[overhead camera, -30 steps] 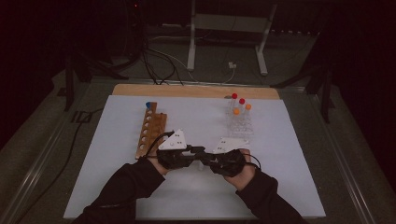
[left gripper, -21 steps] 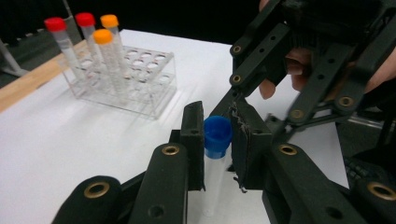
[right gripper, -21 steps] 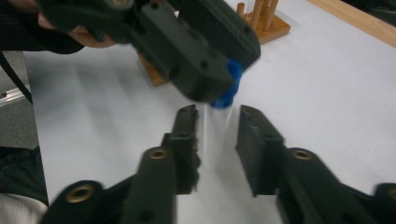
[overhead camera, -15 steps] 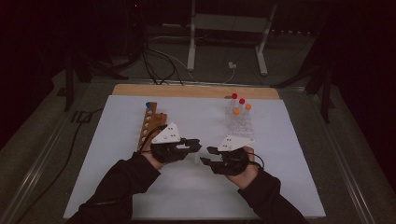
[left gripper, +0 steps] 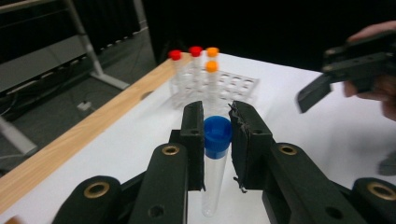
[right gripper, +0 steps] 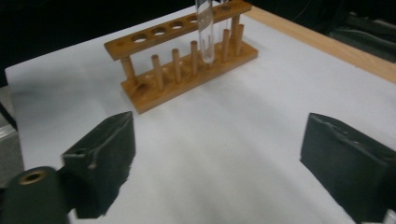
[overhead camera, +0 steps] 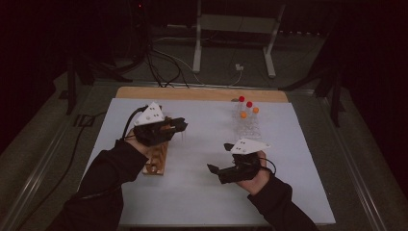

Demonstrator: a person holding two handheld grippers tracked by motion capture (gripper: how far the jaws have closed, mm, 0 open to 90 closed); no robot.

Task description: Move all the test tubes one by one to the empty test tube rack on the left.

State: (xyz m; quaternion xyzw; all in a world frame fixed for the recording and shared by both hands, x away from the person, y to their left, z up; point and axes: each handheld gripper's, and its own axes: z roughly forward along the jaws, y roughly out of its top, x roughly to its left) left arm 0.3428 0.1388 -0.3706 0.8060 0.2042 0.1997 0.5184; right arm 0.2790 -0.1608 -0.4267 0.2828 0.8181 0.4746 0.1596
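Between left jaws, blue-capped tube (left gripper: 216,154)

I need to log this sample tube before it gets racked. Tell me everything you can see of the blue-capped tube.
The blue-capped tube is a clear, slim test tube of glass or plastic that looks empty, closed by a blue screw cap with a round bottom at the other end. The left gripper is shut on it, its black pads clamping the cap from both sides. It is off the table, and in the right gripper view it hangs upright by the wooden rack.
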